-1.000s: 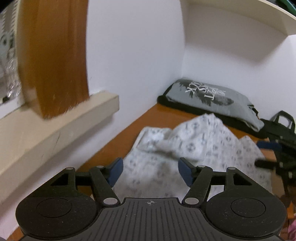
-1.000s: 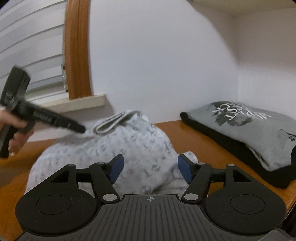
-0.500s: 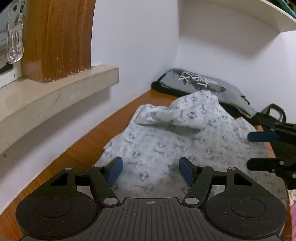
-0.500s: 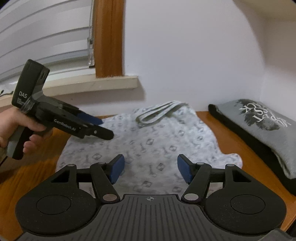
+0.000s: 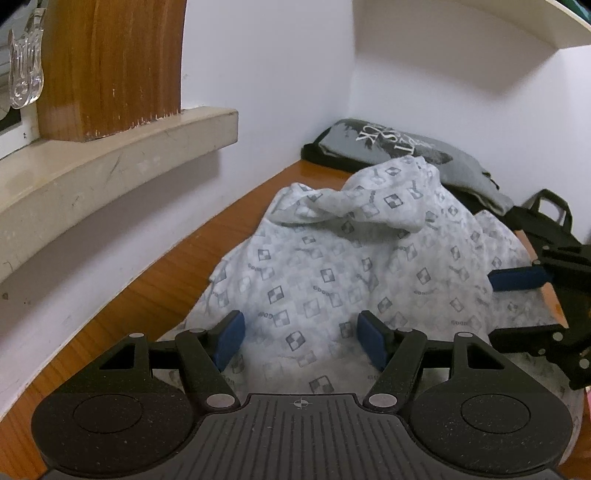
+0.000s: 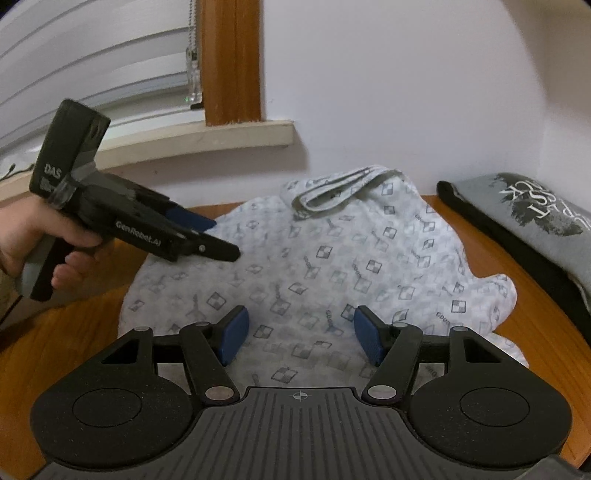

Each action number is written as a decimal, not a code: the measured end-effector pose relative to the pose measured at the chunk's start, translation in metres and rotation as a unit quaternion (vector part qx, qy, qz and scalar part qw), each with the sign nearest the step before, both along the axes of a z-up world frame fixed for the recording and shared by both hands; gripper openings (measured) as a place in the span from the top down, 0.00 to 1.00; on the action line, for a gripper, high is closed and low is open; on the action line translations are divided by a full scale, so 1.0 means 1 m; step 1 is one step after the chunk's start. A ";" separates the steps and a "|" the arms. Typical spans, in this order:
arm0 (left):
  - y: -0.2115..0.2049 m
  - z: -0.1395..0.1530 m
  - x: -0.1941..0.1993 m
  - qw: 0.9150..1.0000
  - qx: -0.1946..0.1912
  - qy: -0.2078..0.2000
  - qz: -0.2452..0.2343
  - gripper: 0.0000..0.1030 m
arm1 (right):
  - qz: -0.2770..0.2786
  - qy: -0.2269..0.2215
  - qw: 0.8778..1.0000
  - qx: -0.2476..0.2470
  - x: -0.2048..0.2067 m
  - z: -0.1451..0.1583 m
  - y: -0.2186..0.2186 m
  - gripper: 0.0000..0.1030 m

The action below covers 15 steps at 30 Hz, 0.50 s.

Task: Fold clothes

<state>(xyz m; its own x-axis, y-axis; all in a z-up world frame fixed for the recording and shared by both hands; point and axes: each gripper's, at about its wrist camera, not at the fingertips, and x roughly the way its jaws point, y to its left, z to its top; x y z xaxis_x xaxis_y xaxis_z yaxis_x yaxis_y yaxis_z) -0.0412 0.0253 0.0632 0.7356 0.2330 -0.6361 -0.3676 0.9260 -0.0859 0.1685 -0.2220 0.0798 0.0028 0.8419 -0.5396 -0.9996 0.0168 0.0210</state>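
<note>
A white garment [image 5: 332, 266] with a grey checked-square print lies loosely spread and rumpled on the wooden table [image 5: 177, 288], its collar [image 6: 340, 192] bunched at the far side. My left gripper [image 5: 301, 339] hovers open just over the garment's near edge, nothing between its blue pads. In the right wrist view a hand holds the left gripper [image 6: 214, 236] over the garment's left part. My right gripper [image 6: 301, 334] is open too, low above the same garment [image 6: 332, 266] with no cloth between its fingers. It also shows at the left wrist view's right edge as the right gripper [image 5: 517, 306].
A folded grey printed shirt [image 6: 535, 210] on a dark garment lies in the far right corner. A black bag [image 5: 546, 210] stands beside it. A stone window sill [image 5: 110, 173], wooden frame [image 6: 231, 62] and blinds line the left wall. A white shelf [image 5: 480, 26] hangs overhead.
The garment's raised hump has sunk and it now lies flatter. The left gripper came lower toward it. The right gripper swung sideways, bringing the left gripper further into view. Both stay open.
</note>
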 end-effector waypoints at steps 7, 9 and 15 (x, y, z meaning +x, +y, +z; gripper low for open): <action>-0.011 0.002 -0.009 1.000 -0.007 0.009 0.003 0.31 | 0.049 -0.025 0.998 -0.010 0.018 -0.007 -0.012 0.40; -0.020 0.003 -0.013 1.000 -0.012 0.016 -0.004 0.31 | 0.058 -0.039 0.997 -0.011 0.025 -0.007 -0.023 0.41; -0.045 0.011 -0.012 0.999 -0.012 0.030 -0.038 0.31 | 0.064 -0.050 0.997 -0.017 0.060 -0.002 -0.049 0.41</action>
